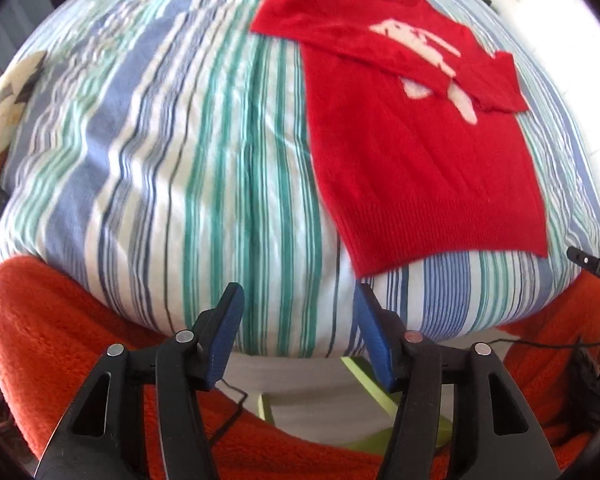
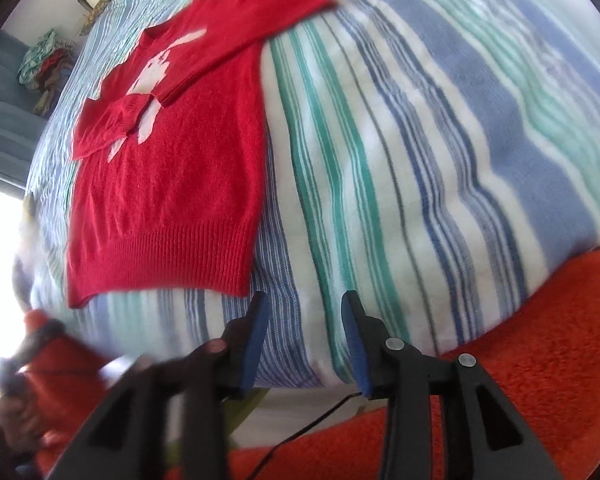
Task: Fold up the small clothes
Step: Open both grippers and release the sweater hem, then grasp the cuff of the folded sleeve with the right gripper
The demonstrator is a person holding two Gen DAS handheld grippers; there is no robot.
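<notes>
A: Where does the red sweater [image 1: 416, 152] lie?

B: Flat on the striped duvet [image 1: 172, 152], front up, its white motif showing. In the left wrist view it fills the one-o'clock region; in the right wrist view it sits toward ten o'clock. Both sleeves are folded across the chest — one cuff overlaps the other — and the ribbed hem [image 2: 160, 256] is the edge nearest the grippers.

A: And the grippers?

B: The left gripper [image 1: 298, 300] has its jaws spread wide and holds nothing. The right gripper [image 2: 305, 308] is likewise parted and empty. Both hover off the bed's near edge, apart from the garment.

A: So the next step is probably hem to collar?

B: That seems likely. Done well, each gripper would pinch one hem corner, catching both knit layers, then lift evenly and carry the hem toward twelve o'clock — keeping the corners level so the sleeves stay tucked and the fold lands square.
</notes>
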